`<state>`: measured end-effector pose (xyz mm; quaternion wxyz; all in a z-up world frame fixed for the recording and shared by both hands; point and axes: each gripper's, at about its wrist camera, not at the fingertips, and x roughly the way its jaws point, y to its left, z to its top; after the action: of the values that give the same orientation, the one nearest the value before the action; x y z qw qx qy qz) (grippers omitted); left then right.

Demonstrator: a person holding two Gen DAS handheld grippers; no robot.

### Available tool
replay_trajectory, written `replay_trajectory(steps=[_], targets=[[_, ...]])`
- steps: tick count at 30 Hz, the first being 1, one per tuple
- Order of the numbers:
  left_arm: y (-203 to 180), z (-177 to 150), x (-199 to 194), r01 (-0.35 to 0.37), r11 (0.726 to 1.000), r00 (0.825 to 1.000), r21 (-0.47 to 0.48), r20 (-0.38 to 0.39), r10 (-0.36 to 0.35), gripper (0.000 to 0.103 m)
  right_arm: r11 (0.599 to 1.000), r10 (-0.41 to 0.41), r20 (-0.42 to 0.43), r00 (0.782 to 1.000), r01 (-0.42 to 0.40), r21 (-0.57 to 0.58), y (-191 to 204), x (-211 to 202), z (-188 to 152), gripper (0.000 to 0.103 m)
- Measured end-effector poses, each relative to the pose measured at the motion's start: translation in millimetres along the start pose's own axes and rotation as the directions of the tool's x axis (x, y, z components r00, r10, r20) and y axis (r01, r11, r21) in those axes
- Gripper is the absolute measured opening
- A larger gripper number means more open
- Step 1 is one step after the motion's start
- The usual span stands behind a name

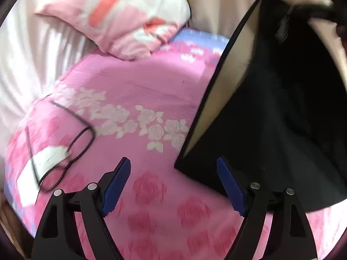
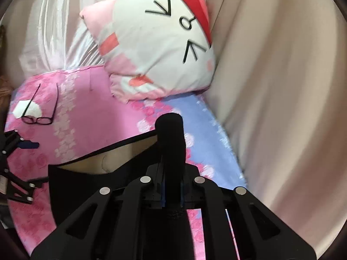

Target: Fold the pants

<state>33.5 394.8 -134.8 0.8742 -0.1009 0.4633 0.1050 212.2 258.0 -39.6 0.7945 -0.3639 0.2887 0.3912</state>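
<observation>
Pants (image 2: 86, 186), black with a tan lining showing at the open waist, hang lifted above the pink floral bed (image 1: 151, 91), one bunched fold pinched in the right tool (image 2: 172, 197), whose jaws are pressed together on the cloth so that a dark roll sticks up past them. In the left wrist view the pants fill the right side, just beside the left tool (image 1: 173, 186), whose blue pads (image 1: 117, 186) stand spread with nothing between them. Glasses (image 1: 63, 151) lie on the bed to the left, near a pink pillow (image 2: 156, 49).
</observation>
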Motion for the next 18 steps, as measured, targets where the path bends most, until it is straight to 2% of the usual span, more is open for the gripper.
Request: replay_trajectory(steps=[2,5,6,8,9,10,12,13,14,16,17,18], targets=[[-2,2,15,-0.001,1.000,0.999,0.014,-0.033,0.002,0.079,1.000,-0.003,0.031,1.000,0.003,0.002,26,-4,-7,0.008],[-4,-10,26,-0.033,0.999,0.997,0.029,-0.071,0.035,0.080,0.997,0.006,0.033,0.999,-0.003,-0.074,93,15,-26,0.008],[-3,-14,21,-0.034,0.999,0.998,0.020,-0.046,0.035,0.080,0.993,0.043,0.001,0.999,-0.043,-0.107,127,30,-35,0.008],[4,-26,8,-0.049,0.999,0.998,-0.010,-0.040,0.049,0.080,0.983,0.112,-0.054,0.992,-0.118,-0.139,170,52,-49,0.008],[6,-32,2,-0.050,0.999,0.998,-0.018,-0.034,0.049,0.080,0.978,0.161,-0.073,0.984,-0.169,-0.122,185,60,-55,0.008],[14,-42,-5,-0.075,0.996,0.996,-0.039,-0.045,0.073,0.079,0.974,0.213,-0.106,0.971,-0.220,-0.058,194,70,-61,0.009],[26,-63,-23,-0.116,0.993,0.992,-0.031,-0.054,0.115,0.079,0.977,0.205,-0.097,0.974,-0.210,-0.042,205,75,-68,0.014],[30,-72,-30,-0.133,0.991,0.990,-0.025,-0.053,0.131,0.079,0.973,0.228,-0.090,0.969,-0.229,-0.001,203,75,-68,0.015],[35,-79,-36,-0.146,0.989,0.988,-0.024,-0.053,0.145,0.079,0.962,0.270,-0.094,0.958,-0.265,0.067,196,77,-68,0.020],[44,-91,-49,-0.170,0.985,0.984,-0.034,-0.056,0.168,0.079,0.921,0.366,-0.074,0.928,-0.349,0.176,183,80,-68,0.043],[47,-93,-54,-0.170,0.984,0.985,-0.045,-0.049,0.167,0.079,0.878,0.444,-0.051,0.894,-0.424,0.222,177,80,-69,0.062],[48,-95,-60,-0.160,0.986,0.987,-0.056,-0.039,0.158,0.079,0.811,0.542,-0.017,0.840,-0.518,0.273,168,76,-70,0.061]])
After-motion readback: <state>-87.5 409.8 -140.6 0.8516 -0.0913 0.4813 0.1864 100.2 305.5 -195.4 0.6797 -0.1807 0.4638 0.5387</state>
